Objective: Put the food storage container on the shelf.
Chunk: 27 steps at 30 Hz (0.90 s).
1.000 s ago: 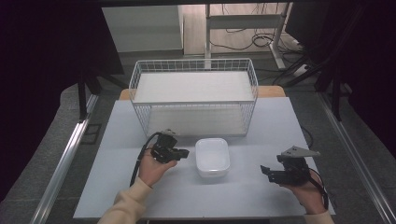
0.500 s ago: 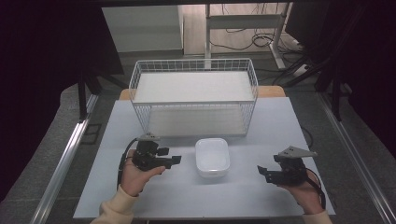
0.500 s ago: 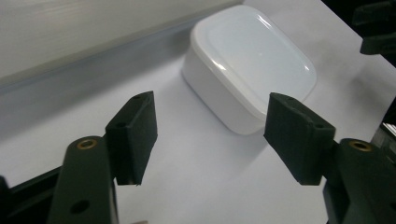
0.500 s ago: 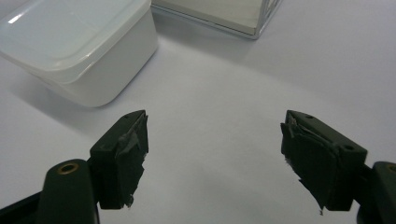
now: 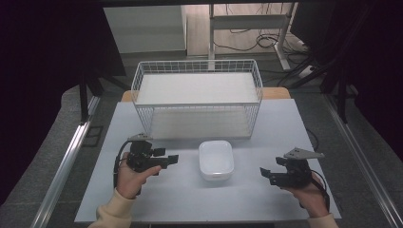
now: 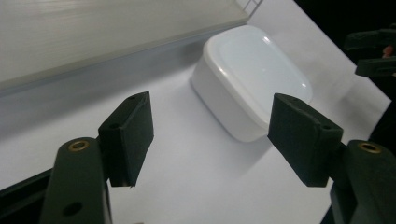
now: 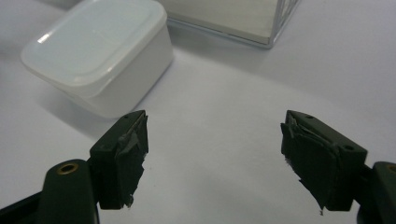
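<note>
Seen from the high view: a lidded white tub point(image 5: 216, 160) resting flat near the middle of the table point(image 5: 190, 199), just in front of the wire basket point(image 5: 197, 97) along the far edge. Left gripper point(image 5: 166, 160) held off the tub's left side, apart from it, jaws pointing at it and spread wide with nothing between them. Right gripper point(image 5: 265, 174) held nearer the front right corner, well clear of the tub, jaws likewise parted and empty, a grey plate on top. A hand around each tool, cream sleeves entering from the front edge.

From the left gripper view: left gripper point(image 6: 210, 135) framing bare table just short of the tub point(image 6: 252, 84), pads point(image 6: 128, 135) wide apart, basket point(image 6: 116, 28) behind at upper left, the other tool's dark jaws at the top right edge.

From the right gripper view: right gripper point(image 7: 215, 154) open over bare table, torn tape hanging from both pads point(image 7: 126, 154); tub point(image 7: 100, 51) at upper left, lid on, untouched; a corner of the basket point(image 7: 261, 21) beyond it.
</note>
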Available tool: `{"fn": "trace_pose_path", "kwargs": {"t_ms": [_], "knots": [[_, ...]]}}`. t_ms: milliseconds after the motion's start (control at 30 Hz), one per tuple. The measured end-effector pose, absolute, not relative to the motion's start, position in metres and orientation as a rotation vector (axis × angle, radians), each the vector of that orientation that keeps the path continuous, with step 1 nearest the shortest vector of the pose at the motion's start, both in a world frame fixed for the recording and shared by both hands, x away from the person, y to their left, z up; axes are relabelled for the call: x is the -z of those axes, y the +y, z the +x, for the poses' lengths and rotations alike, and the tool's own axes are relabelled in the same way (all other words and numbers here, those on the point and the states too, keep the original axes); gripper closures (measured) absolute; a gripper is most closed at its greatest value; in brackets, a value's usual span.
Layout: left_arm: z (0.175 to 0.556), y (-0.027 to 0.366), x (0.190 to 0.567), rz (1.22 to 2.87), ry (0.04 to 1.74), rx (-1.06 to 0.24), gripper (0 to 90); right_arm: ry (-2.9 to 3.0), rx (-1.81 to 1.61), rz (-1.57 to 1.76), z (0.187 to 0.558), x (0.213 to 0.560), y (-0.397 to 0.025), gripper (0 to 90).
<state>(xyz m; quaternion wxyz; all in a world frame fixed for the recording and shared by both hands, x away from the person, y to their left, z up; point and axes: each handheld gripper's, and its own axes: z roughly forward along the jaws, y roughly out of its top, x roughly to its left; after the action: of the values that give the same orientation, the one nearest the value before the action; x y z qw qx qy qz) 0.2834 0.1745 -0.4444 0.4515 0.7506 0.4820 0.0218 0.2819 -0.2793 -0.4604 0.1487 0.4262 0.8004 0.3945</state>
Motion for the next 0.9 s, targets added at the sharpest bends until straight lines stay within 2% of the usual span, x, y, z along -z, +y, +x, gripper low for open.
{"fn": "trace_pose_path", "kwargs": {"t_ms": [500,900], "knots": [[0.296,0.156,0.446,1.789,1.197,0.065,30.2,2.351,-1.281,1.286,0.293,0.449,-0.256,25.5],[0.316,0.14,0.46,1.764,1.221,0.189,33.1,2.446,-1.307,1.351,0.321,0.456,-0.22,31.0]]}}
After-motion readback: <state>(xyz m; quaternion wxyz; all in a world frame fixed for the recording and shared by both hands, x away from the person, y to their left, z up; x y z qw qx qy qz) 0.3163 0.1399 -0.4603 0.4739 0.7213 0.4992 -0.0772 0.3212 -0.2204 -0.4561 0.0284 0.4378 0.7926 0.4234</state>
